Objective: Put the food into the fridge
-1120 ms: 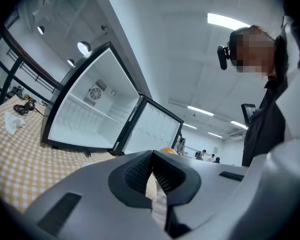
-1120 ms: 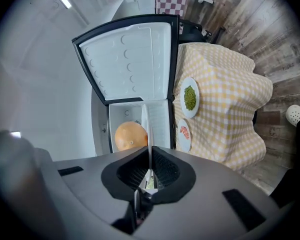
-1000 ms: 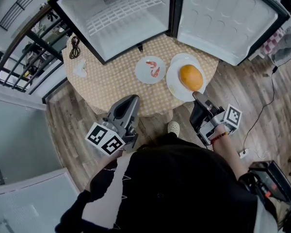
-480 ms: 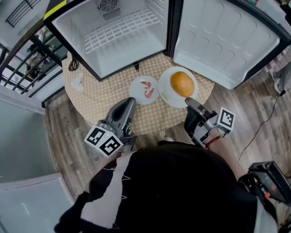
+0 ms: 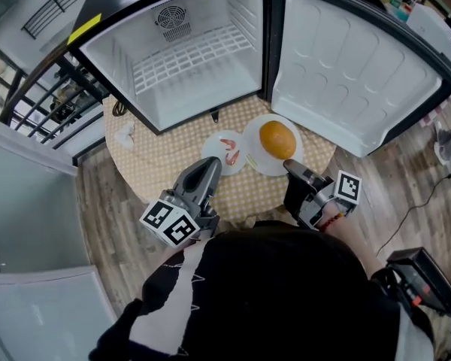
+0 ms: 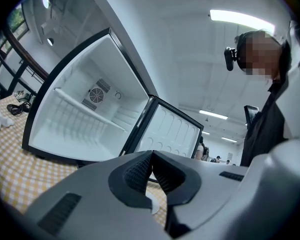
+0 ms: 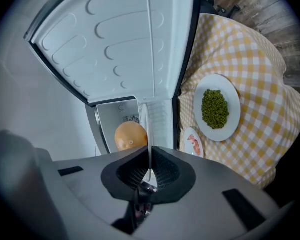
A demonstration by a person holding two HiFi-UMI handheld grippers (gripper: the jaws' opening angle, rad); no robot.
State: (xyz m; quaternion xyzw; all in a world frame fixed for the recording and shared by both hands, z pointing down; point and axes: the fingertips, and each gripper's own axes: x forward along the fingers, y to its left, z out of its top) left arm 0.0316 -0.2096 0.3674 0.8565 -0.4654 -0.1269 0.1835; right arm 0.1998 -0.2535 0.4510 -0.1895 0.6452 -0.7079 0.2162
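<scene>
The fridge (image 5: 188, 59) is smooth white plastic inside. The tablecloth (image 5: 165, 153) is soft checked cloth. The floor (image 5: 113, 194) is wood. The plate (image 5: 257, 162) is shiny white. The bun (image 5: 277, 139) looks smooth.

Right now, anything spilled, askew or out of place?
Nothing spilled or damaged. Only strays: a crumpled white wad and a black cable on the tablecloth beside the fridge. The right tongs grip the bun plate by its rim.

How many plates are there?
3. The bun plate is gripped at its rim by the right gripper. The shrimp plate and the peas plate sit on the table; the peas plate shows only in the right gripper view.
</scene>
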